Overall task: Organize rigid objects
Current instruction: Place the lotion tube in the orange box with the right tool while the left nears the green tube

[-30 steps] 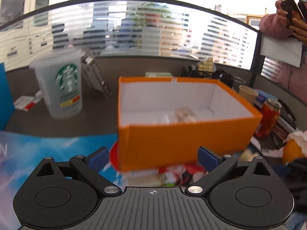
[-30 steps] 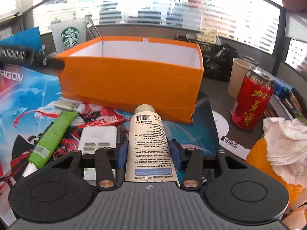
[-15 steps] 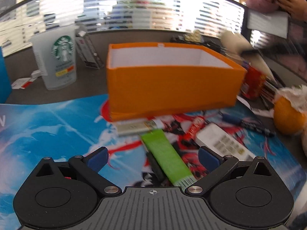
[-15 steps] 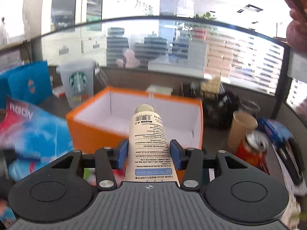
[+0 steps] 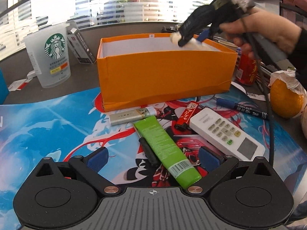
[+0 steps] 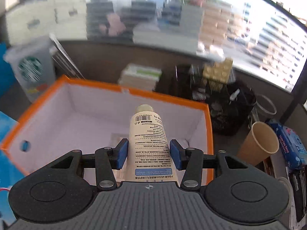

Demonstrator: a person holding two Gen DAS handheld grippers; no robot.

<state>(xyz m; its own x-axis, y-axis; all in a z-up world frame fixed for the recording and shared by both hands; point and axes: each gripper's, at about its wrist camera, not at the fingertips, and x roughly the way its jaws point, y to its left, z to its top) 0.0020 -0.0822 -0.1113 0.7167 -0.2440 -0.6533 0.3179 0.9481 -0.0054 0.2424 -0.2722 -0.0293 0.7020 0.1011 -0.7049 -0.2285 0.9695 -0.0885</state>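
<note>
An orange box [image 5: 165, 72] with a white inside stands on the printed mat; it also shows in the right wrist view [image 6: 115, 92]. My right gripper [image 6: 148, 154] is shut on a cream tube [image 6: 150, 143] and holds it over the open box; from the left wrist view it hangs above the box's far right rim [image 5: 191, 38]. My left gripper [image 5: 152, 158] is open and empty, low over the mat, around the end of a green tube [image 5: 165, 145]. A black pen [image 5: 148, 151] lies beside the green tube.
On the mat lie a silver stick [image 5: 128, 116], a red lighter [image 5: 187, 118], a white remote [image 5: 226, 132] and a blue marker [image 5: 241, 108]. A Starbucks cup [image 5: 50, 55], a red can [image 5: 246, 71], an orange [image 5: 285, 99] and a paper cup [image 6: 259, 143] stand around the box.
My right gripper has risen with the cream tube and moved over the open box. My left gripper has pulled back and down toward the green tube on the mat.
</note>
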